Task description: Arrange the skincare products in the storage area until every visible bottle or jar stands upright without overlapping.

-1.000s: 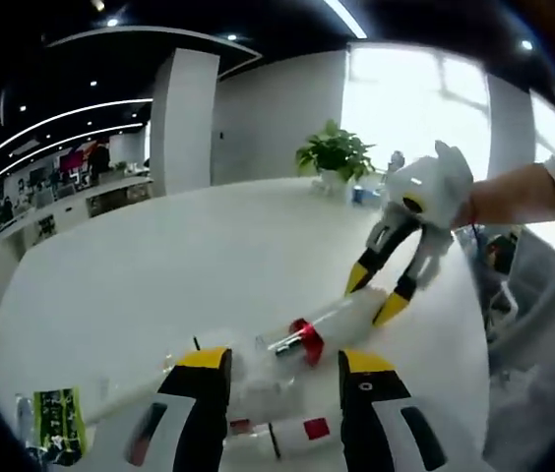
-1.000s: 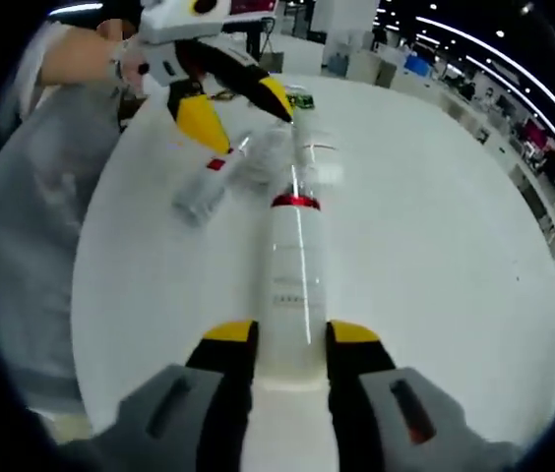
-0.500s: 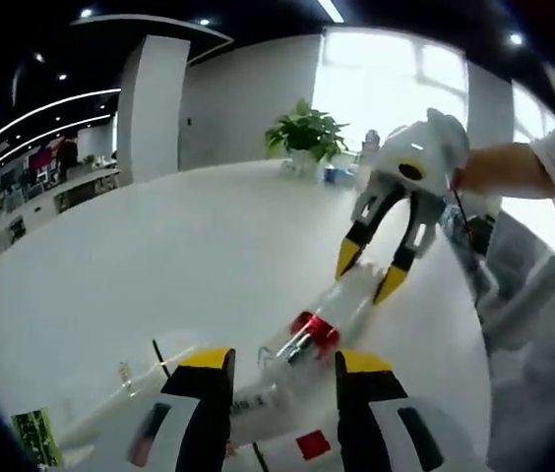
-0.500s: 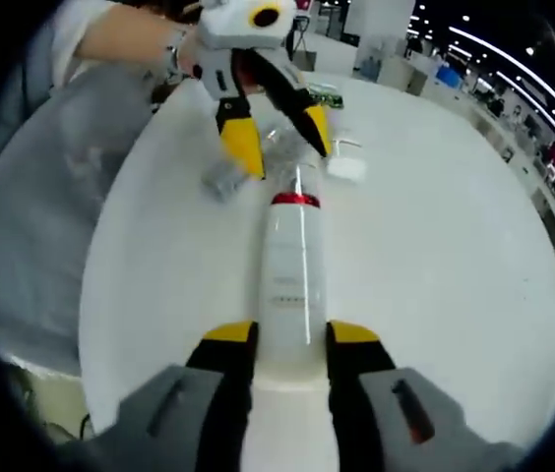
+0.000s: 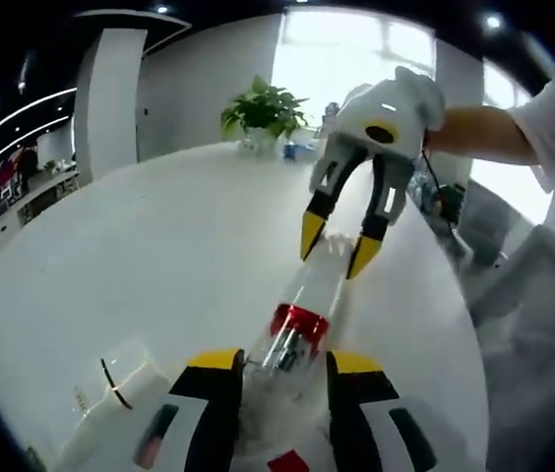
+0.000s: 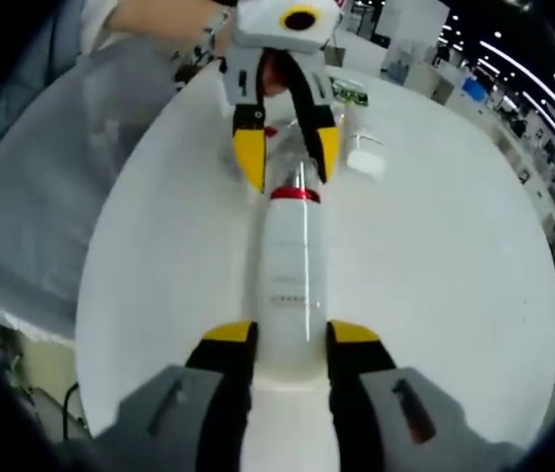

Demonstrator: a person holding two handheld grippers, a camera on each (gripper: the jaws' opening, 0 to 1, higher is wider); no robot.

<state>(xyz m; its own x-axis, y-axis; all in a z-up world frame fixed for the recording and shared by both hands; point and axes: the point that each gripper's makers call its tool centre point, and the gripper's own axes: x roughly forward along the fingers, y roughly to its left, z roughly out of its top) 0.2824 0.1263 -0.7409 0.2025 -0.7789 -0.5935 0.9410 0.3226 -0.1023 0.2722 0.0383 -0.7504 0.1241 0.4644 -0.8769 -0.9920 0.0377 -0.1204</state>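
The right hand-held gripper point(image 6: 292, 339) clamps the clear bottle's point(image 6: 292, 265) base; the left hand-held gripper point(image 5: 279, 366) straddles its red-banded neck, jaws apart.

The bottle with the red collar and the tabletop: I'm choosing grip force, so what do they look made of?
The bottle looks like frosted translucent plastic or glass, with a glossy streak along its body; which one is unclear. Its red collar looks like shiny plastic or metal. The table seems a smooth, hard white laminate or similar, with a soft sheen. The right gripper holds the bottle's base.
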